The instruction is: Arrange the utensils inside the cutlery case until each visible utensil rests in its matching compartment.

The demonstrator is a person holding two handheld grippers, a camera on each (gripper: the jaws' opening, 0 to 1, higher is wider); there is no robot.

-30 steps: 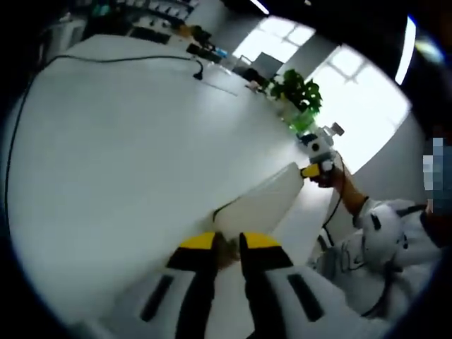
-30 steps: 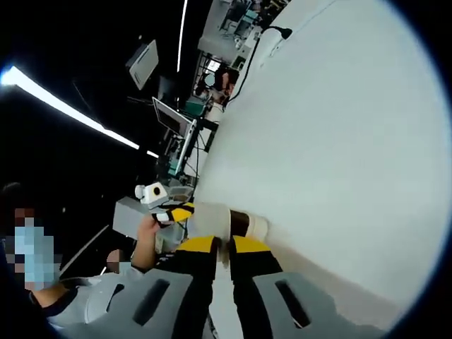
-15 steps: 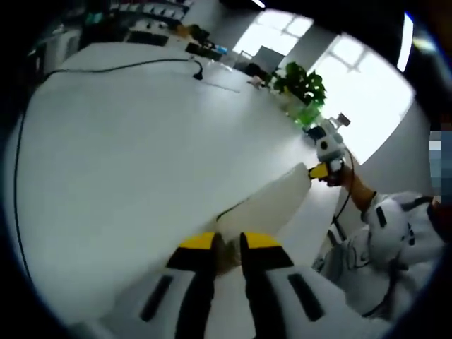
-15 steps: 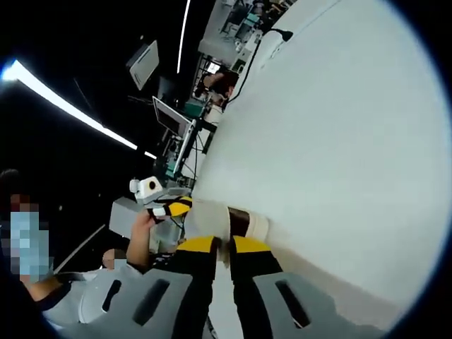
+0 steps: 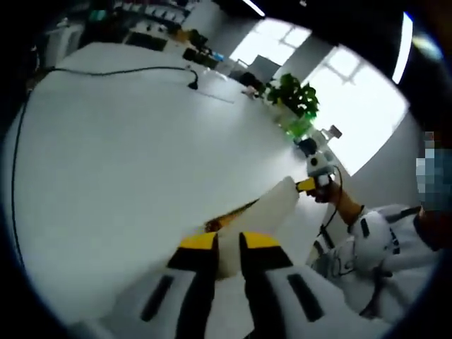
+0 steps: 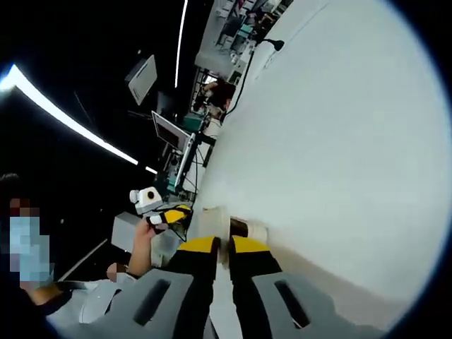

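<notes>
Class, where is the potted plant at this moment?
In the left gripper view, the potted plant stands at the white table's far edge, upper right, before the bright windows.

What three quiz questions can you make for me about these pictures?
1. True or false: the cutlery case is held at both ends, one end by each hand-held gripper.
2. What colour is the table? A) white B) red C) black
3. Fill in: beyond the table's far edge stands a green ____.

Key:
1. True: the left hand-held gripper is closed on one end, and the right hand-held gripper holds the other.
2. A
3. plant
</notes>
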